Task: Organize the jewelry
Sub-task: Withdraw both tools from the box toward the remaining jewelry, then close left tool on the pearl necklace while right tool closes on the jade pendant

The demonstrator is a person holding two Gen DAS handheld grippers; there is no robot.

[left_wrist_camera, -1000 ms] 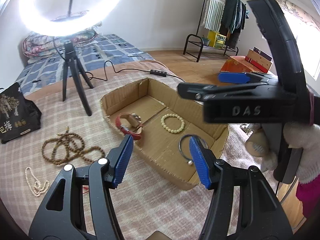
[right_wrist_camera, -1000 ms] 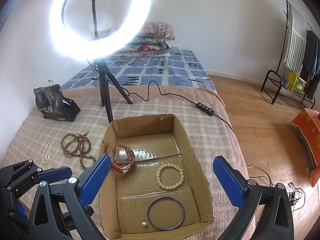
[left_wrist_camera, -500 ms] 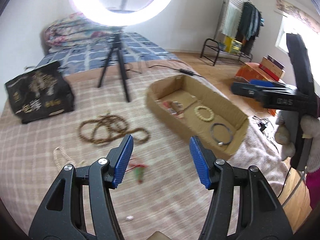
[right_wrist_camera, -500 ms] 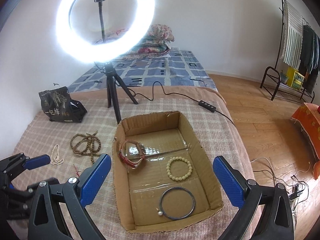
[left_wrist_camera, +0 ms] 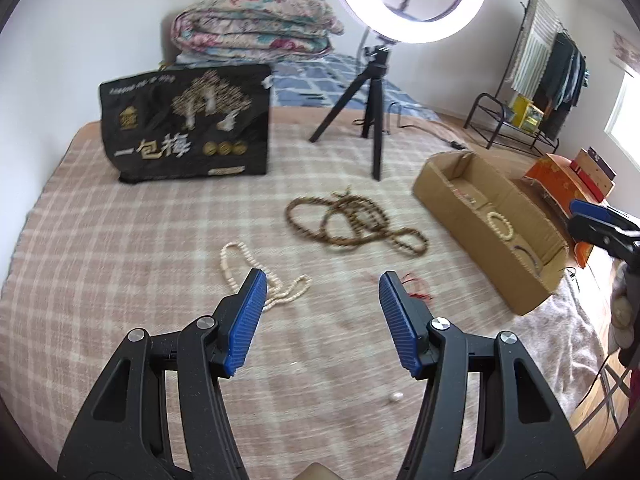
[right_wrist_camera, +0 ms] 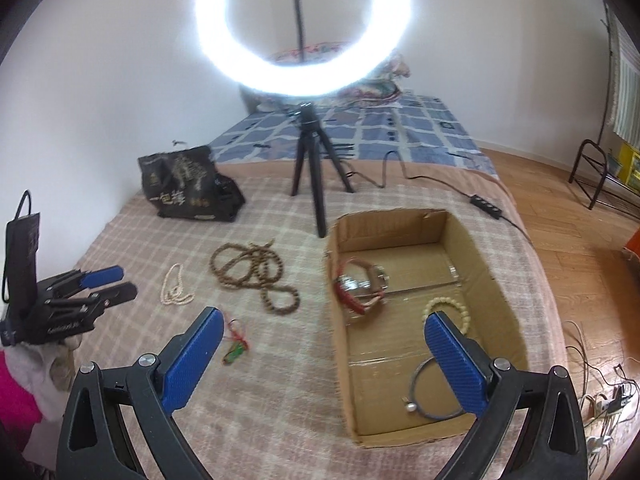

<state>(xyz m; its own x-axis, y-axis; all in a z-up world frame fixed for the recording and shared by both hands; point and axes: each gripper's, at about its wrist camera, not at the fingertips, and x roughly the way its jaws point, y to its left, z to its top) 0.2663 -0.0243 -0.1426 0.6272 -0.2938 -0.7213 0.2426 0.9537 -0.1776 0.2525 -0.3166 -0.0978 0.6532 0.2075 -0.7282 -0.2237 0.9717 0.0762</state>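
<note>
A cardboard box lies on the plaid blanket and holds a red-strapped watch, a cream bead bracelet and a dark bangle. On the blanket lie a long brown bead necklace, a white pearl necklace, a red-corded green charm and a loose pearl. My left gripper is open and empty above the blanket near the pearl necklace. My right gripper is open and empty over the box's left wall.
A ring light on a black tripod stands behind the box. A black printed bag sits at the back left. Folded quilts lie beyond. The bed edge and wooden floor are to the right.
My left gripper has swung left, away from the box, toward the loose necklaces on the blanket. My right gripper has shifted left and forward, staying open.
</note>
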